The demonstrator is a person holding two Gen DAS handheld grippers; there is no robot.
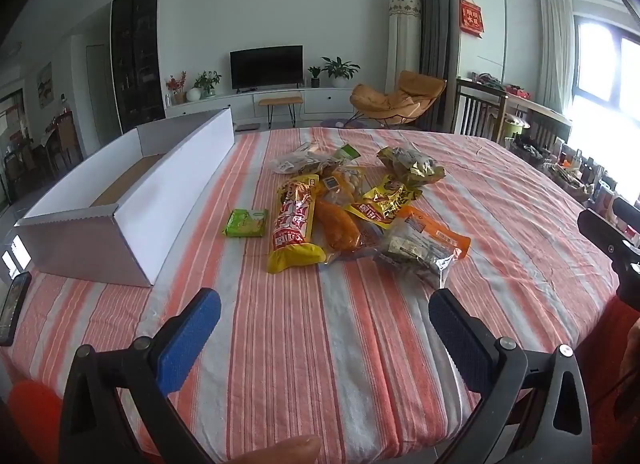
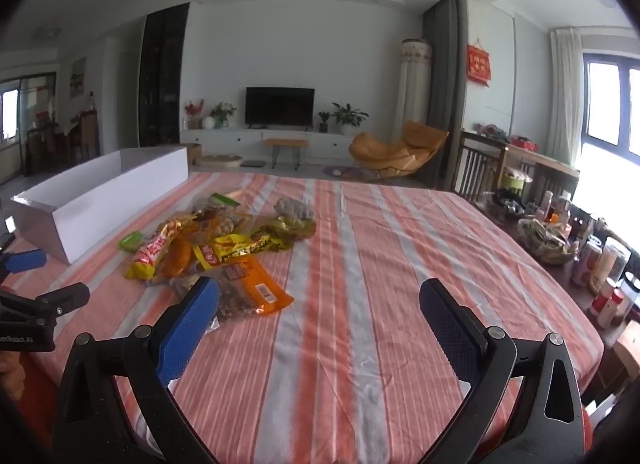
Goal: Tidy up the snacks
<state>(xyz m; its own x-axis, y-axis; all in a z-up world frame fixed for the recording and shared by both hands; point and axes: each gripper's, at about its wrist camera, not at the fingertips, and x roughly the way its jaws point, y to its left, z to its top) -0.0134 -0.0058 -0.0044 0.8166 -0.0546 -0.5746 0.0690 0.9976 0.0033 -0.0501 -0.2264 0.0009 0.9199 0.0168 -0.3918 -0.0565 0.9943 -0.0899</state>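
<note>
Both grippers, left (image 1: pixel 324 320) and right (image 2: pixel 318 310), hover with jaws wide and empty over the striped tabletop (image 1: pixel 360 344). White box (image 1: pixel 132 200) lies far left; snack pile (image 1: pixel 352 208) sits ahead, nearer the left gripper, the long yellow packet (image 1: pixel 294 224) pointing away.

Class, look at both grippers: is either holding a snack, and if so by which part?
Nothing is held. The left gripper and right gripper both gape open above the tablecloth, short of the snack pile.
</note>
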